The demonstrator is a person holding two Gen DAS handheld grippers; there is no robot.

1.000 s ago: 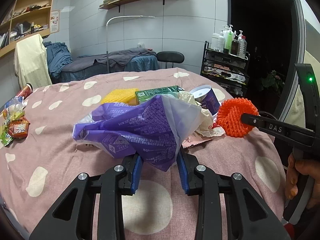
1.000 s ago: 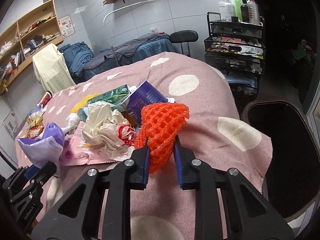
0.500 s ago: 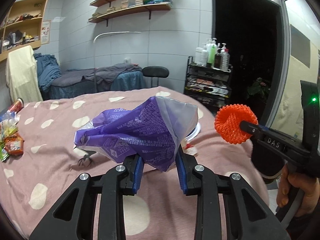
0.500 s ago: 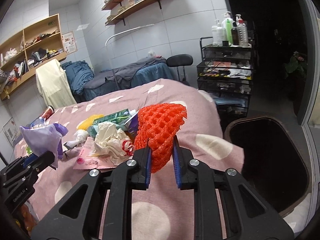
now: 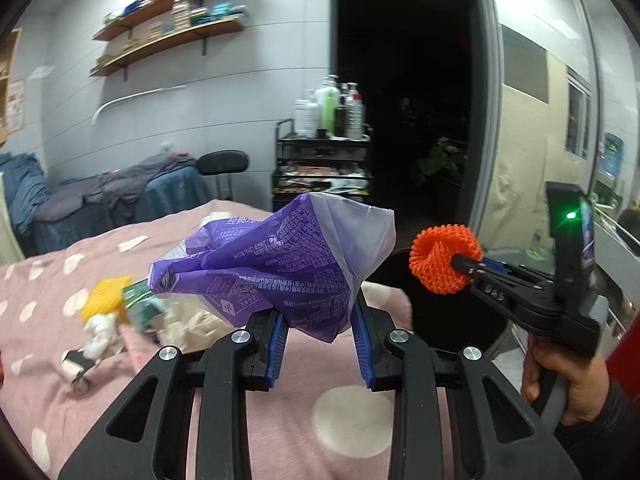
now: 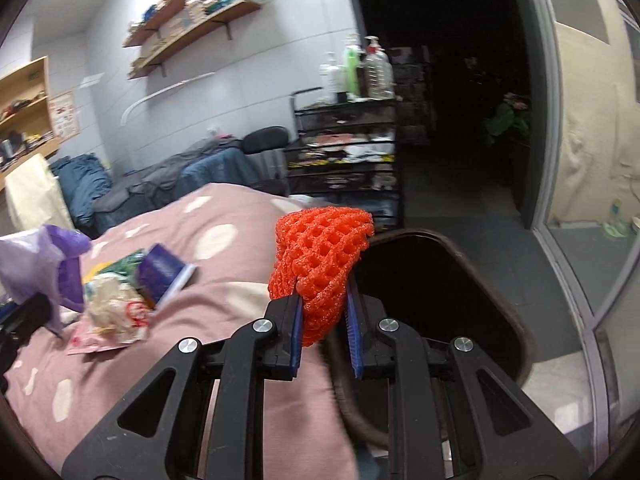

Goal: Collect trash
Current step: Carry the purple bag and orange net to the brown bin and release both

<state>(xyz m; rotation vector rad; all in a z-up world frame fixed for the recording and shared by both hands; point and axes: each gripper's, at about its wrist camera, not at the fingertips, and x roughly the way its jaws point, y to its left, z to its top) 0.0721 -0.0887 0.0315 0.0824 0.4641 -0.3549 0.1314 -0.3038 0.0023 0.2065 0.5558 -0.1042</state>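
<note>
Right wrist view shows the pink spotted bed (image 6: pixel 224 264) with a litter pile (image 6: pixel 120 300) left on it, and the dark bin (image 6: pixel 440 300) just off its edge, mouth open below the right tongs (image 6: pixel 324 320). Those tongs are narrowed onto an orange foam net (image 6: pixel 320 256), which hangs over the bin's near rim. In the left wrist view, the left tongs (image 5: pixel 320 320) pinch a crumpled purple plastic bag (image 5: pixel 280 264) above the bed, beside the bin. The carry-to-bin step looks under way. Next, each piece wants to be fully over the opening before release; the light bag may cling or drift.
</note>
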